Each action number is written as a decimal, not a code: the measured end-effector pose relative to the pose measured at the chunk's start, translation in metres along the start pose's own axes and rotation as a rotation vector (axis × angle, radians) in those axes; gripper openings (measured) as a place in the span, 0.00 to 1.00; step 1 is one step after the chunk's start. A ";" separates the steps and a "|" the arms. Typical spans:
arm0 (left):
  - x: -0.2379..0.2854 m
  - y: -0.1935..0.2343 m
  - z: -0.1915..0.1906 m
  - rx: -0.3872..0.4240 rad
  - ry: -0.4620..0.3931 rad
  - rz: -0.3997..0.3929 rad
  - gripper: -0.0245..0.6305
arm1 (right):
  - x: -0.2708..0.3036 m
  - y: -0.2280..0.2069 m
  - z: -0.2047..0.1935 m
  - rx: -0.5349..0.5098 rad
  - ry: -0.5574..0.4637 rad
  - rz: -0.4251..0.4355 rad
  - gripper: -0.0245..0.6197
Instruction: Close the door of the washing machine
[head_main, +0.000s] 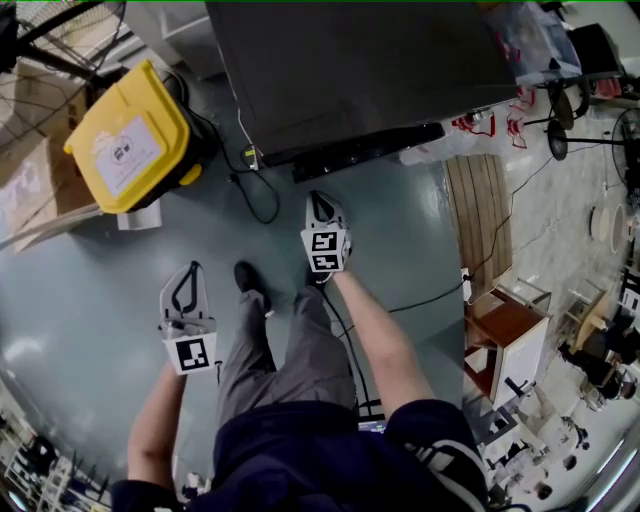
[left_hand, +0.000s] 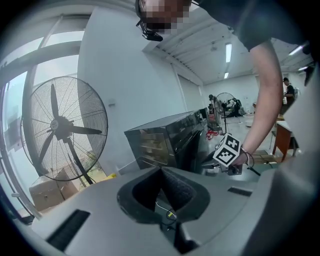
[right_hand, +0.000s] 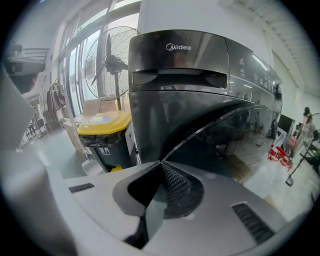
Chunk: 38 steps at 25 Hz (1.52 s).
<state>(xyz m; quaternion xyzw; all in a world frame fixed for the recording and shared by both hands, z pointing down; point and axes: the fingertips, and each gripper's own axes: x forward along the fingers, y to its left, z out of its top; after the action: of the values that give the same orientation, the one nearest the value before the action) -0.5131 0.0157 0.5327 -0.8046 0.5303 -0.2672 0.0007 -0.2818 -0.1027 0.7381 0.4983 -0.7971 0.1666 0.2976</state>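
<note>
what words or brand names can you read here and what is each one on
"Midea": on the top front panel of the washing machine.
Label on the yellow bin lid: too blurred to read.
Control panel markings on the machine: too small to read.

You can see a yellow bin (head_main: 130, 140) on the floor (head_main: 90, 290) to your left, a big fan (left_hand: 62, 126) near a box (left_hand: 47, 192), and wood boards (head_main: 480, 215) to your right.

Daylight floods in through the windows (right_hand: 75, 70), ceiling lamps (left_hand: 228, 52) help; the washing machine (right_hand: 190, 115) shines with reflections, and fisheye edges curve into black.
</note>
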 end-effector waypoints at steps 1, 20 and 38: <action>0.000 -0.001 0.001 0.035 0.007 -0.011 0.07 | -0.002 0.001 0.002 -0.005 -0.004 0.003 0.07; -0.004 0.013 0.050 0.018 -0.083 0.032 0.07 | -0.084 0.003 0.096 -0.015 -0.197 0.020 0.07; -0.031 0.039 0.128 -0.242 -0.252 0.158 0.07 | -0.210 0.018 0.230 -0.021 -0.435 0.090 0.07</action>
<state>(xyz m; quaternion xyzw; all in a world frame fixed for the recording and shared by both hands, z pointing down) -0.5001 -0.0111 0.3983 -0.7817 0.6158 -0.0979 -0.0085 -0.3006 -0.0777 0.4274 0.4834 -0.8656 0.0600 0.1162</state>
